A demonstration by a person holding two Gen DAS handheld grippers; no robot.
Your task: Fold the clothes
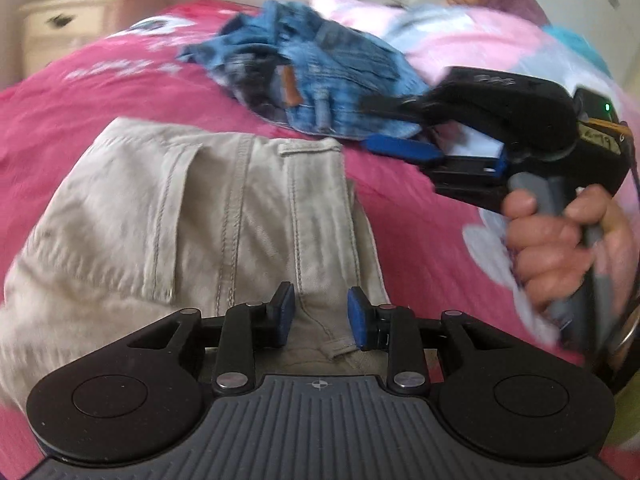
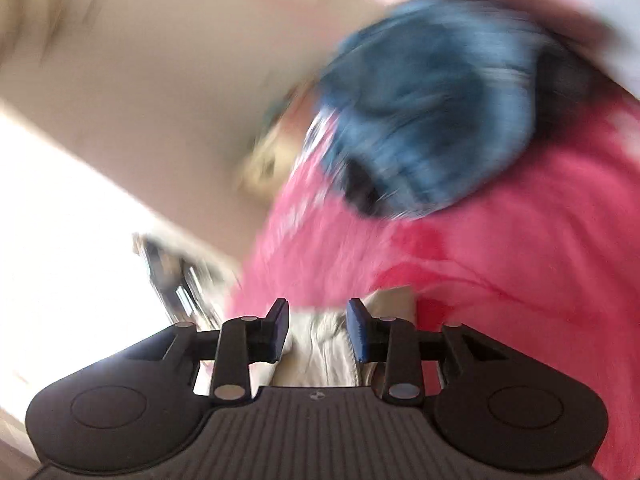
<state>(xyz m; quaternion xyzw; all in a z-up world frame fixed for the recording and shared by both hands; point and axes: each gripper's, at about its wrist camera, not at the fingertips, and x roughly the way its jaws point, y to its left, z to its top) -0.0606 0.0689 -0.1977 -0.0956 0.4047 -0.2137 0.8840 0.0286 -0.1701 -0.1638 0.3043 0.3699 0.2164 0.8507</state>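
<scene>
On a bed with a pink cover (image 1: 400,208), the left tool (image 1: 321,314) hangs over a folded pair of beige trousers (image 1: 168,216), its two blue-padded fingers (image 1: 286,312) parted with a gap between them. The trousers' lower hem shows in that gap, but the pads press on nothing; the cloth lies beneath them rather than pinched. The trousers spread up and to the left of the tool, a flap pocket and stitched seams facing up.

To the right and a little farther off, a hand (image 1: 560,240) grips the grey handle of the right tool (image 1: 394,126), which is held above the bed cover and points left toward a crumpled pile of blue jeans (image 1: 320,80). Seen from the side, one black finger and one blue-padded finger stand apart, their tips at the near edge of the jeans; whether they touch the denim cannot be told.

The right wrist view is heavily blurred. There the right tool's fingers (image 2: 280,326) also stand apart, with a strip of beige cloth seen between and below them, though no pad is clearly pressed against it. Beyond lie the pink cover and the jeans.

Behind the jeans sits a pink, white and light-blue blanket (image 1: 480,40). At the far left stands a cream dresser (image 1: 80,24), and a person in a mauve top (image 1: 516,4) is at the far edge of the bed.
</scene>
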